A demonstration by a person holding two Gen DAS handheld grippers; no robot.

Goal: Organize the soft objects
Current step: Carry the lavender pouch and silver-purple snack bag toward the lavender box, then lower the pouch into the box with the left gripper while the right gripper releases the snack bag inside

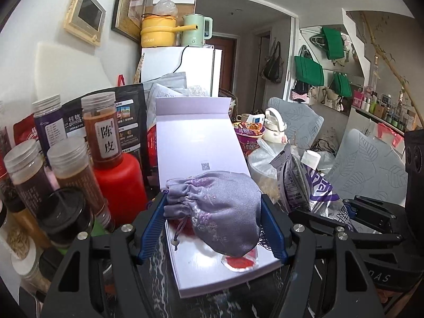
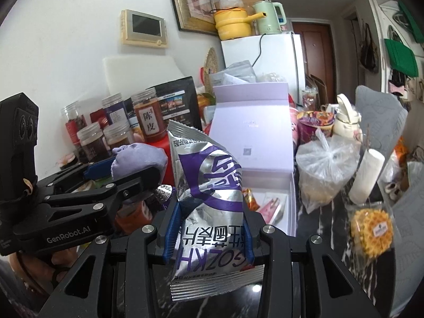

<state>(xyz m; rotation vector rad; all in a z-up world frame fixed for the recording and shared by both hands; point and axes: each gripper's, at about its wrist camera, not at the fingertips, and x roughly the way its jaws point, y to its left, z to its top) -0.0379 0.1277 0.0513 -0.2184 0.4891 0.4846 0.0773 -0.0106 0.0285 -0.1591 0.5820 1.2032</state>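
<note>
My left gripper (image 1: 214,217) is shut on a lilac satin drawstring pouch (image 1: 217,212), held above the near end of a pale lilac gift box (image 1: 196,137) whose lid stands up at the back. Its blue pads press both sides of the pouch. My right gripper (image 2: 209,228) is shut on a silver and purple snack bag (image 2: 209,185), lifted in front of the same lilac gift box (image 2: 251,122). In the right wrist view the left gripper (image 2: 106,175) shows at the left with the pouch (image 2: 137,159) in it. The snack bag (image 1: 310,185) also appears at the right of the left wrist view.
Clear jars with silver lids (image 1: 71,164) and a red bottle (image 1: 122,182) crowd the left. A knotted plastic bag (image 2: 323,167), a white roll (image 2: 365,175) and a packet of yellow snacks (image 2: 371,228) lie at the right on the dark marble tabletop (image 1: 217,304). A white fridge (image 2: 275,61) stands behind.
</note>
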